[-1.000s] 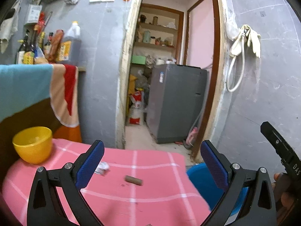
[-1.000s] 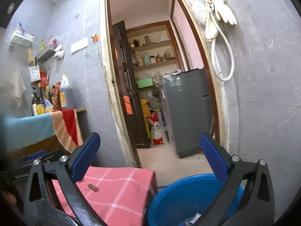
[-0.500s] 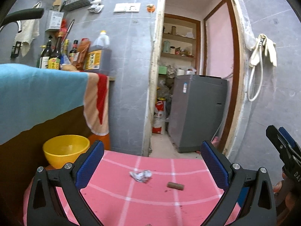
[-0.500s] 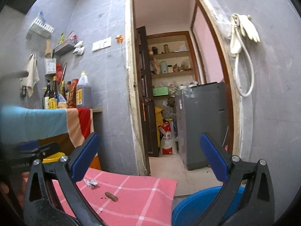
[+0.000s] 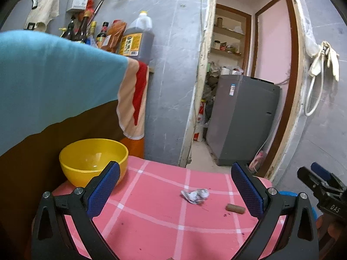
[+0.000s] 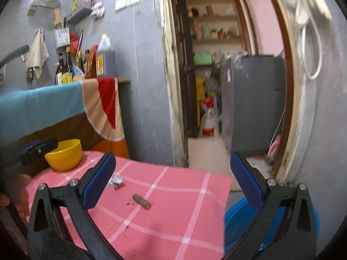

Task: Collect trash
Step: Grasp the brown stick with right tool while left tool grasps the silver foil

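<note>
A crumpled paper scrap and a small brown cylinder lie on the pink checked tablecloth. My left gripper is open and empty, hovering above the table with the scrap between its fingers' line of view. My right gripper is open and empty too, above the table's right part; the scrap sits near its left finger and the cylinder lies ahead. The right gripper's tip also shows at the left wrist view's right edge.
A yellow bowl stands at the table's back left. A blue bin sits on the floor right of the table. A cloth-draped counter with bottles rises on the left. A doorway with a grey appliance lies behind.
Both grippers have swung left, away from the blue bin and over the table. The bowl, scrap and cylinder now sit closer and more central. Both stay open.
</note>
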The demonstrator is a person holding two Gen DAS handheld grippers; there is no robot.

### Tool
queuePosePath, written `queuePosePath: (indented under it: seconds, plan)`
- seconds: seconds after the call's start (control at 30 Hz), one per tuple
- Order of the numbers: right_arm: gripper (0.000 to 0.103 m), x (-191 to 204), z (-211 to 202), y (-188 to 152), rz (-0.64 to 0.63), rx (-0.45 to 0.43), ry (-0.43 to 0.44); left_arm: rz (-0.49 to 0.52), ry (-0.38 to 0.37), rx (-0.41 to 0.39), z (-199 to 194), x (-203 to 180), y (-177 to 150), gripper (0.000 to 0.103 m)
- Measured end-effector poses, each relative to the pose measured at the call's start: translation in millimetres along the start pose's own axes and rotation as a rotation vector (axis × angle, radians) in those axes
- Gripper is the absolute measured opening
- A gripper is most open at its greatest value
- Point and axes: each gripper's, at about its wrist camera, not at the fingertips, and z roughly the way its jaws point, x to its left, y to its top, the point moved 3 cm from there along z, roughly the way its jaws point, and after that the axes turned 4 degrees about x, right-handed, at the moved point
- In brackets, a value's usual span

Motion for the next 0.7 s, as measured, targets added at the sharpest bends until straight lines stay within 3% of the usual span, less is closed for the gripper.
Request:
queuePosePath:
  seconds: [0.13, 0.5, 0.7]
  plan:
    - [0.101, 5.0, 29.0, -0.2, -0.016, 0.104, 0.04, 0.003, 0.007, 0.035, 14.1, 6.1, -0.8, 0.1]
    - [0.063, 22.0, 89.2, -35.3, -0.135, 0.444, 0.13, 0.008, -0.03, 0.3, 76.8, 13.2, -23.4, 0.098]
    - [0.049, 35.0, 107.9, -56.7, -0.215, 0.579, 0.175, 0.007, -0.093, 0.419, 95.8, 7.4, -32.6, 0.08]
